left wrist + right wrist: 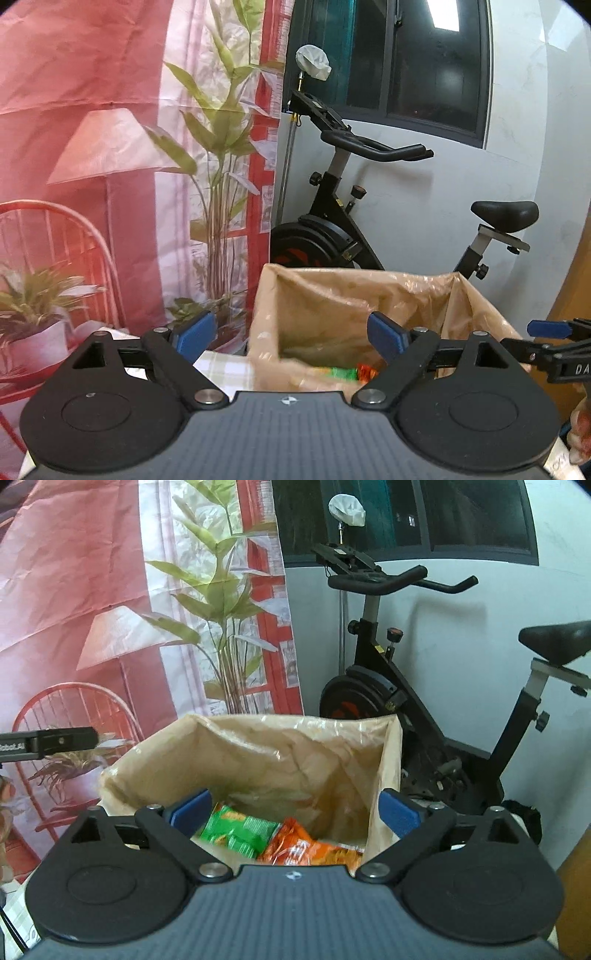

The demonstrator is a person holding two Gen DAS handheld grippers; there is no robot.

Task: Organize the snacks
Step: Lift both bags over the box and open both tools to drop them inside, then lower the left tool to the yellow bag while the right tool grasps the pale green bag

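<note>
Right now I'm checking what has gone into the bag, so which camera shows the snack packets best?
The right wrist view: it looks down into the bag, showing the green packet and orange packet side by side. The left wrist view catches only slivers of both packets, green and orange, just above the gripper body.

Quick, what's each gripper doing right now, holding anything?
Left gripper: open, holding nothing.
Right gripper: open, holding nothing, above the snack packets in the bag.
</note>
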